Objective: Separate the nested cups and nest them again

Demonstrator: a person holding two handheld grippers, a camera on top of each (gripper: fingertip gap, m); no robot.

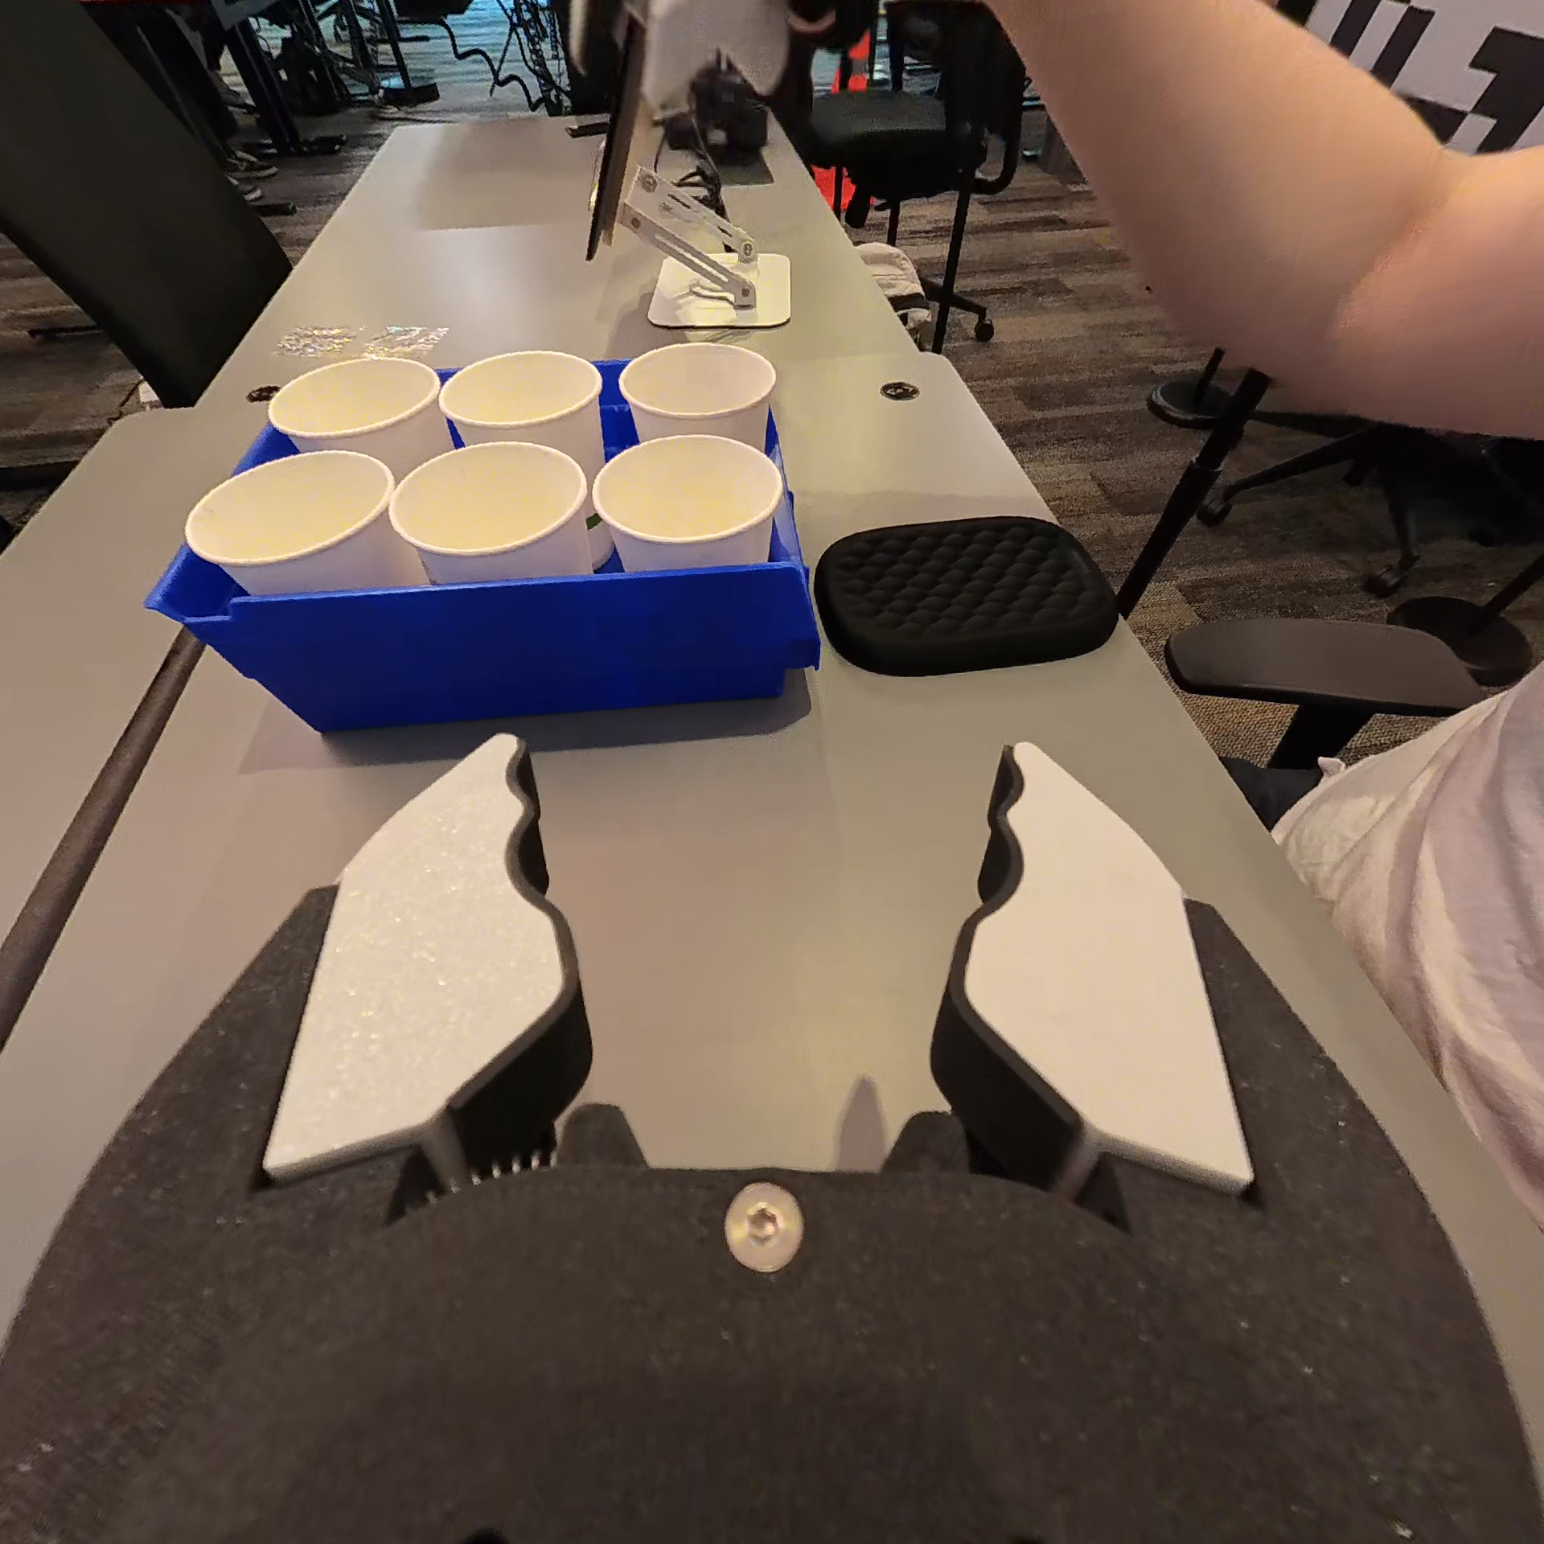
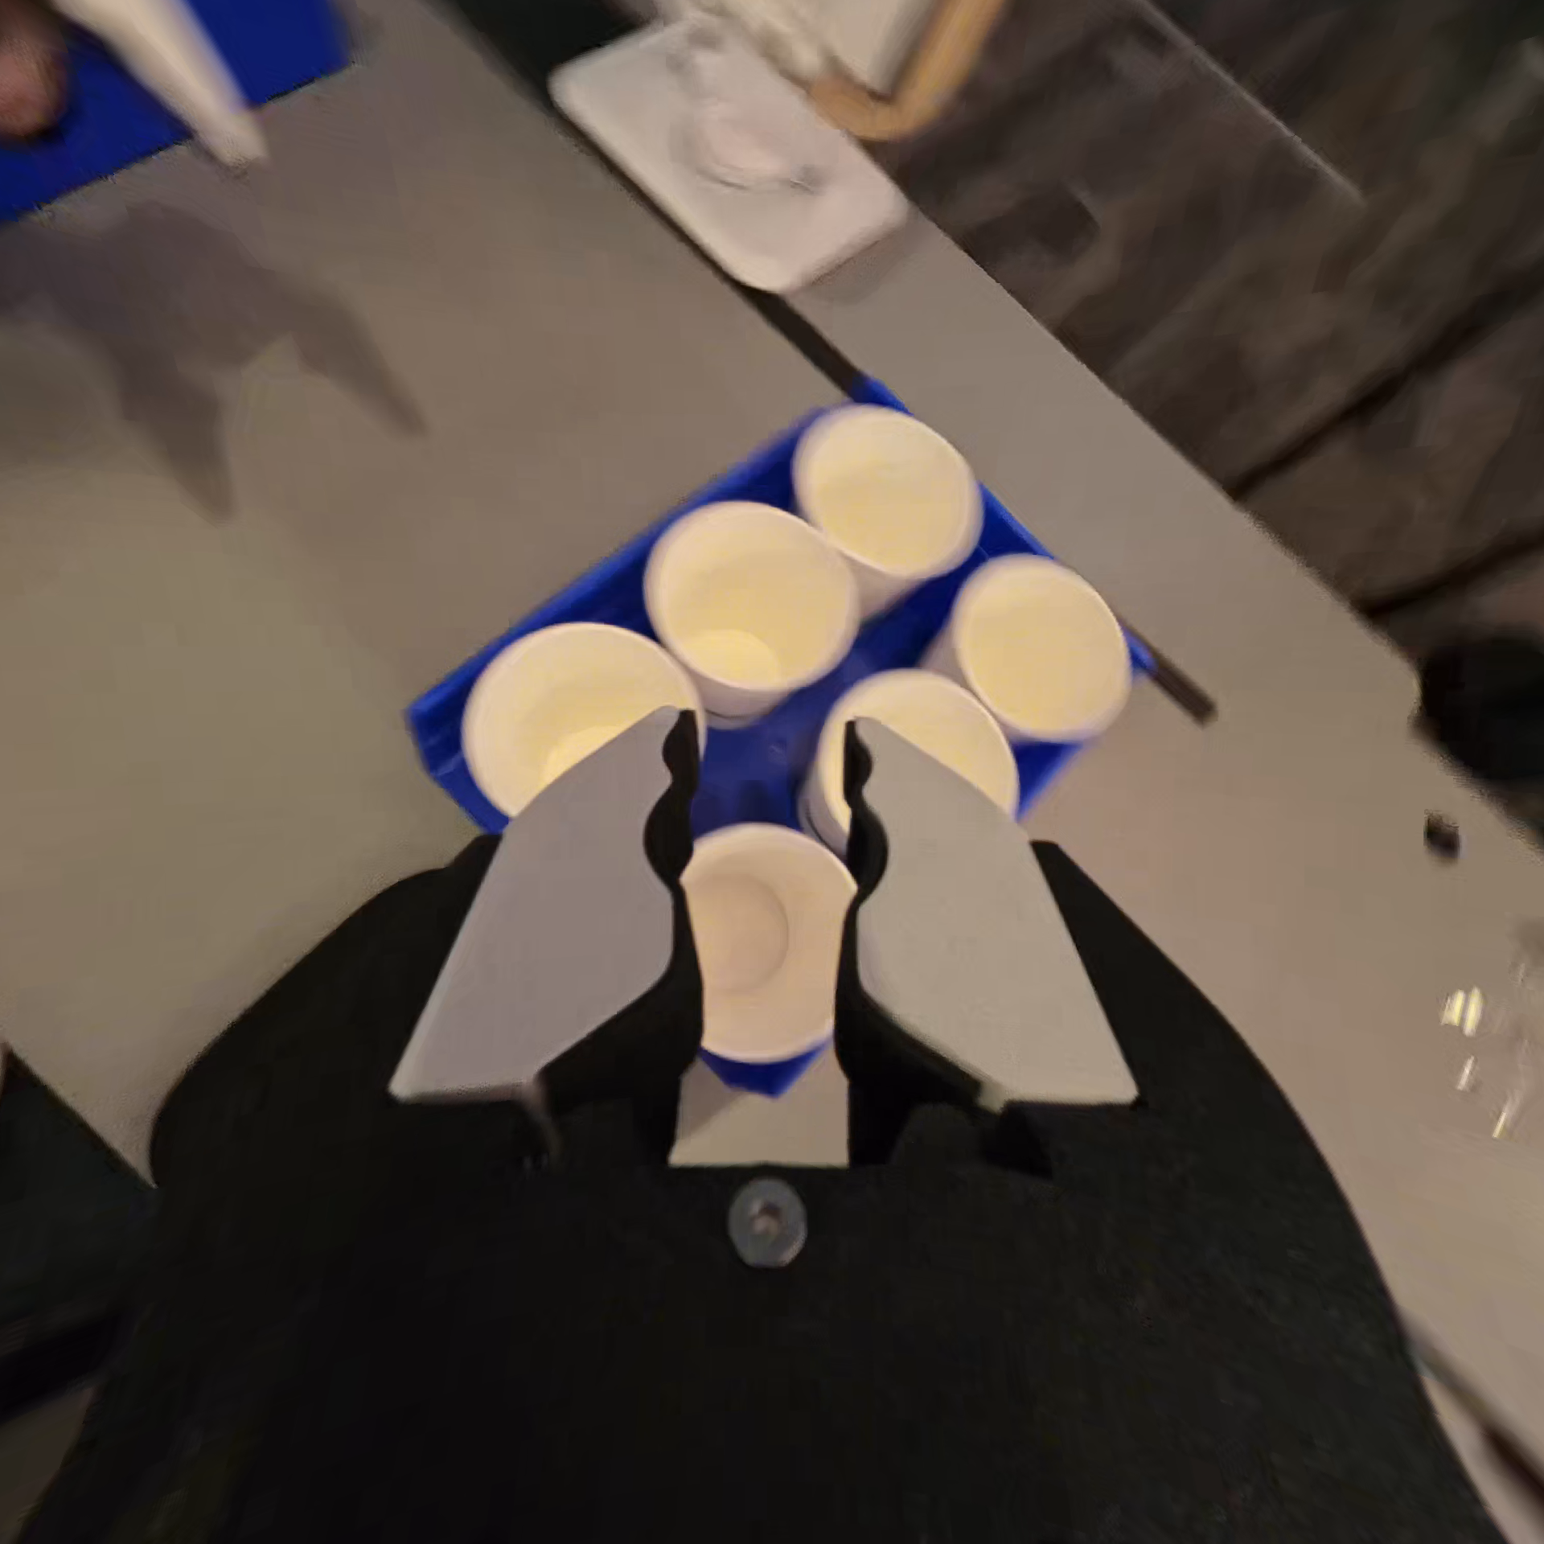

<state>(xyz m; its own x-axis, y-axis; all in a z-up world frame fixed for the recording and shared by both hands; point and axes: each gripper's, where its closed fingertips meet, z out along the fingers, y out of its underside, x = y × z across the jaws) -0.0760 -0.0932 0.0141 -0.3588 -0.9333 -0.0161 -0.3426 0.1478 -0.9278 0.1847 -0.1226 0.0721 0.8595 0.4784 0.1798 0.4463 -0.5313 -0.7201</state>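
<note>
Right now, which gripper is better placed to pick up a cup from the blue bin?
The right gripper: it hovers directly above the cups in the blue bin, looking down into them. The left gripper hangs open, low over the table, short of the bin's near wall.

No words or numbers can be read in either view. One white cup (image 1: 501, 522) in the blue bin (image 1: 518, 643) has a small green mark on its side, maybe print, too hidden to read.
</note>
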